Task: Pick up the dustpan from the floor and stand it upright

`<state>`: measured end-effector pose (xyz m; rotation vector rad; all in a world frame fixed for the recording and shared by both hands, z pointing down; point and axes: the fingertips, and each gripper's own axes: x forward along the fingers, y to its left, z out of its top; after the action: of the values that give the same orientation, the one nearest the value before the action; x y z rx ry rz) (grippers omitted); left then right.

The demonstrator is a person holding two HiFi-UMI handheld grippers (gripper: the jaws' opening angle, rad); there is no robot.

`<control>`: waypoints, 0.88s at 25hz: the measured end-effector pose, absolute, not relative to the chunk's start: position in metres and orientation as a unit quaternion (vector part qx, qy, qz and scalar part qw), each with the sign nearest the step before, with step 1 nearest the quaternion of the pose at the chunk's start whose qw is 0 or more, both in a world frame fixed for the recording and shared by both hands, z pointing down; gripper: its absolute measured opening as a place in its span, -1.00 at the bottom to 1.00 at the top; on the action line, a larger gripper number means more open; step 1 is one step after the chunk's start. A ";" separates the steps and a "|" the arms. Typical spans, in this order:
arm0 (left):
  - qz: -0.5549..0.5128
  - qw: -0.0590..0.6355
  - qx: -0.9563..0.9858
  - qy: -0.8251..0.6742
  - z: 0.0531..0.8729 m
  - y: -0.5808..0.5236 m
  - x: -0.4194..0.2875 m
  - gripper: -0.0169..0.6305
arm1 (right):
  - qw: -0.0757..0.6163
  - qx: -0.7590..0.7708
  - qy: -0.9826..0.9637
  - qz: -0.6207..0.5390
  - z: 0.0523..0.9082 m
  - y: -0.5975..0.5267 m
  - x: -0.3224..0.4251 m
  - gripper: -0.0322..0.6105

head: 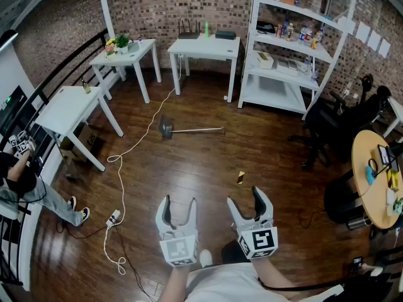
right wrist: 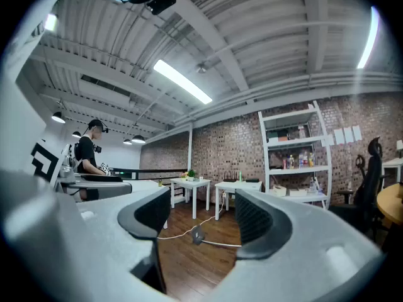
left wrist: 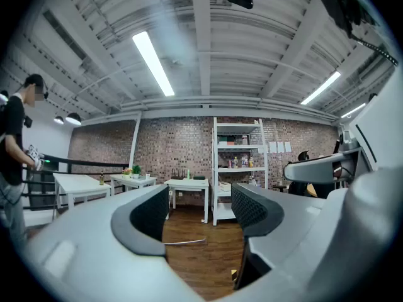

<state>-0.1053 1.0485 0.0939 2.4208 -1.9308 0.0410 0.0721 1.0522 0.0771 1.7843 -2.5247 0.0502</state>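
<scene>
The dustpan (head: 167, 127) lies flat on the wooden floor in the middle of the room, its long metal handle (head: 203, 130) pointing right. In the right gripper view the dustpan (right wrist: 198, 234) shows far ahead between the jaws; the left gripper view catches only its handle (left wrist: 186, 241). My left gripper (head: 179, 203) and right gripper (head: 245, 198) are held side by side near my body at the bottom of the head view, both level, open and holding nothing. Both are well short of the dustpan. The left gripper (left wrist: 200, 216) and right gripper (right wrist: 198, 216) show bare jaws.
A white cable (head: 123, 162) runs across the floor to a power strip (head: 113, 218). A small yellow object (head: 241, 177) lies ahead of my right gripper. White tables (head: 204, 46) and a shelf unit (head: 286, 49) line the brick wall. Office chairs (head: 334, 121) and a round table (head: 374, 178) stand right; a person (head: 25, 187) left.
</scene>
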 end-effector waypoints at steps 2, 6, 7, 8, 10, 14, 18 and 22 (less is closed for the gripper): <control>0.009 0.012 0.784 -0.621 0.095 1.019 -0.097 0.07 | 0.028 0.575 -0.817 0.020 0.084 1.019 0.078 0.05; -0.002 0.025 0.784 -0.620 0.110 0.950 -0.081 0.04 | 0.018 0.577 -0.816 0.020 0.093 0.940 0.095 0.05; -0.004 0.026 0.786 -0.618 0.111 0.927 -0.076 0.04 | 0.011 0.578 -0.816 0.021 0.093 0.916 0.098 0.05; -0.003 0.024 0.790 -0.612 0.111 0.903 -0.069 0.04 | 0.007 0.577 -0.816 0.023 0.093 0.890 0.100 0.05; 0.004 0.018 0.800 -0.599 0.108 0.858 -0.052 0.02 | 0.006 0.574 -0.819 0.026 0.092 0.841 0.106 0.05; 0.009 -0.003 0.796 -0.605 0.094 0.770 -0.039 0.00 | 0.017 0.550 -0.835 -0.014 0.080 0.750 0.108 0.05; 0.016 -0.011 0.783 -0.622 0.094 0.711 -0.039 -0.01 | 0.005 0.530 -0.848 -0.025 0.075 0.688 0.112 0.02; 0.042 0.016 0.787 -0.615 0.124 0.666 -0.034 -0.02 | 0.019 0.536 -0.844 0.021 0.107 0.642 0.119 -0.02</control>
<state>-0.0343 0.6655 0.1240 2.4489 -1.9121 0.1312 0.1187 0.6417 0.1066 1.6642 -2.6190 0.0657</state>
